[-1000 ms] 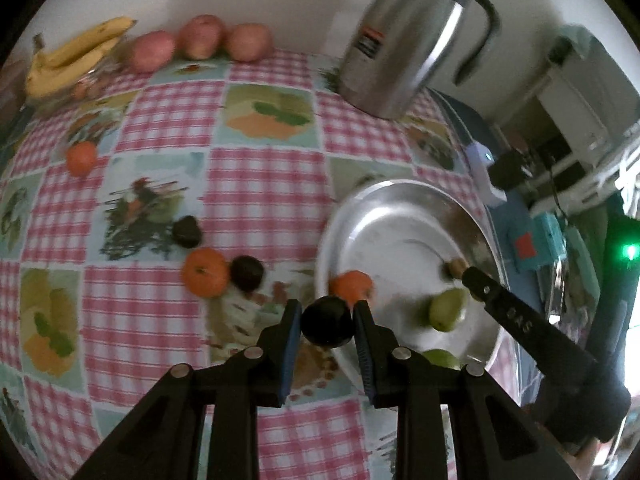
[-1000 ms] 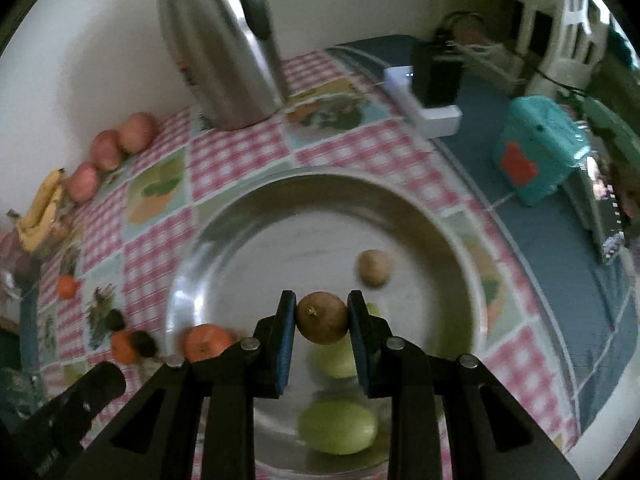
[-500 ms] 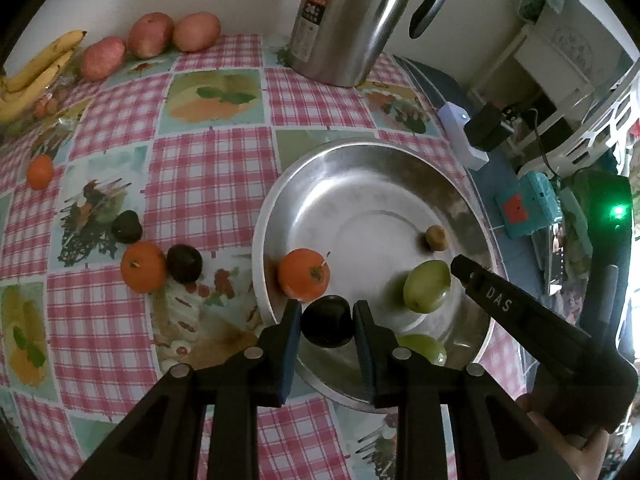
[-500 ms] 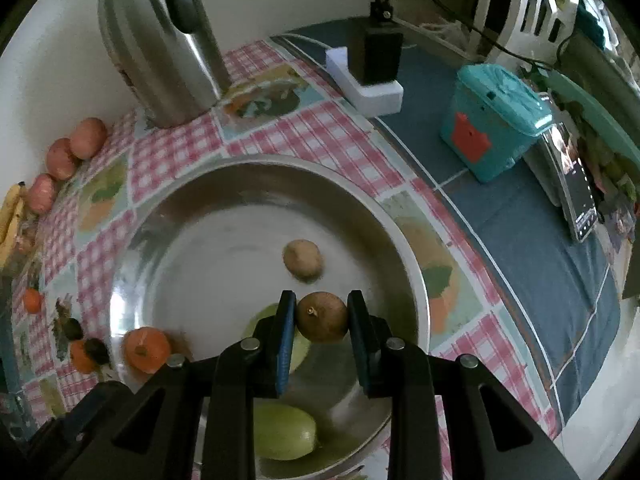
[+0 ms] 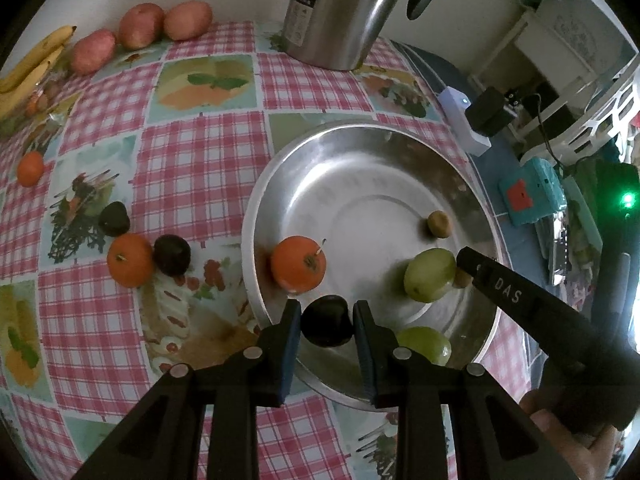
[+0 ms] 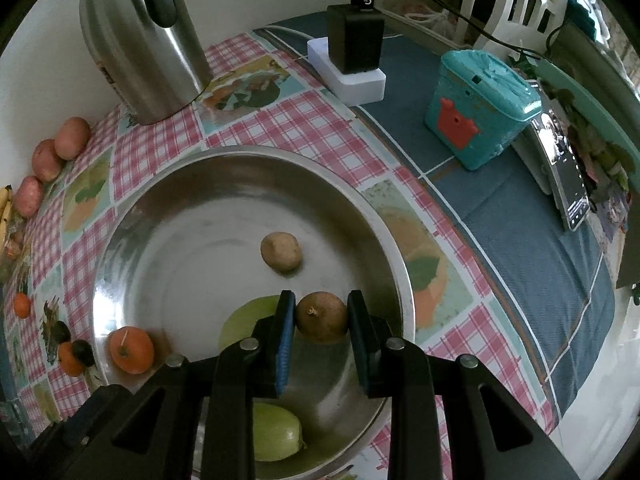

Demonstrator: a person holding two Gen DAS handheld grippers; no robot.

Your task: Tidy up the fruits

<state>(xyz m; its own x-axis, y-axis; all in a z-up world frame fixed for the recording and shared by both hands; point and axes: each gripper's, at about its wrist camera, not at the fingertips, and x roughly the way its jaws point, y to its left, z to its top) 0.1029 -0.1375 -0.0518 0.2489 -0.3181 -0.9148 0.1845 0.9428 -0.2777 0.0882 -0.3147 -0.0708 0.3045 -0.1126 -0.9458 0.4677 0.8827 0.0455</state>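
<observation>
My left gripper (image 5: 327, 320) is shut on a dark round fruit (image 5: 327, 330), low over the near rim of the steel plate (image 5: 256, 216). Inside the plate lie an orange (image 5: 298, 265), two green fruits (image 5: 430, 275) and a small tan fruit (image 5: 439, 223). My right gripper (image 6: 322, 316) is shut on a brown round fruit (image 6: 322, 320) over the plate's (image 6: 396, 264) right half, beside a green fruit (image 6: 248, 320). An orange (image 5: 130, 260), two dark fruits (image 5: 172, 255) and a small orange (image 5: 30, 168) lie on the checked cloth to the left.
A steel jug (image 5: 340, 12) stands behind the plate. Three reddish fruits (image 5: 138, 30) and bananas (image 5: 32, 64) line the far left wall. Right of the plate are a white block with a black charger (image 6: 352, 52), a teal box (image 6: 476, 108) and a phone (image 6: 568, 180).
Both grippers moved in over the plate and sank a little. The left one carried the dark fruit from beside the plate to over its near rim. The right one shifted toward the plate's right side.
</observation>
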